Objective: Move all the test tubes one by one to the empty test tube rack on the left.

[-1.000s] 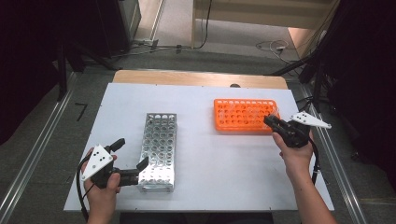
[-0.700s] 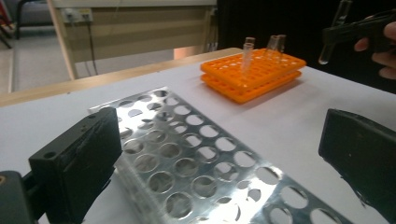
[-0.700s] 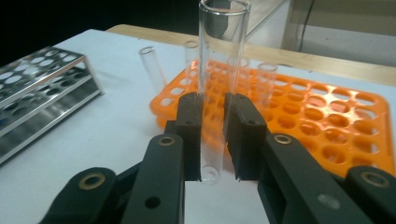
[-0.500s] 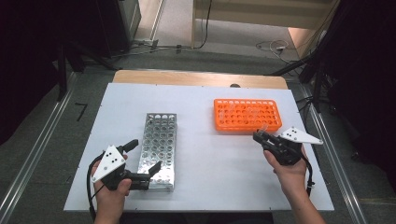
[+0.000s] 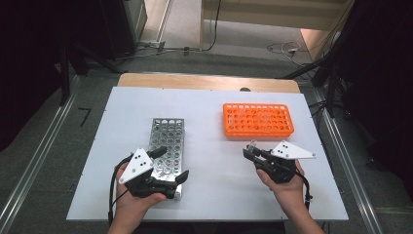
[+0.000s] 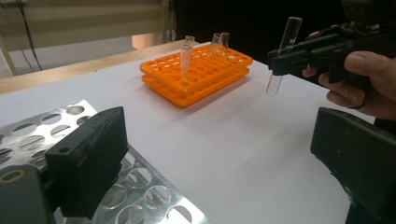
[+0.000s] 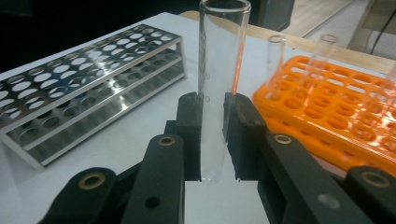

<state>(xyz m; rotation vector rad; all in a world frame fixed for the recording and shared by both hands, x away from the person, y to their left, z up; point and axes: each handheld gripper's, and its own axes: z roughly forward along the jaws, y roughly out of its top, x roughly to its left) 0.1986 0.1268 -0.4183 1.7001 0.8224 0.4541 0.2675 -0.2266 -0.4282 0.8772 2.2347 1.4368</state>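
Glass tube [image 7: 219, 84] carried away from orange rack [image 5: 258, 120], toward metal rack [image 5: 165, 146]

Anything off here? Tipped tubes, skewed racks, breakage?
Nothing stands out. The right gripper holds a test tube upright and intact; orange rack and metal rack sit flat, remaining tubes upright.
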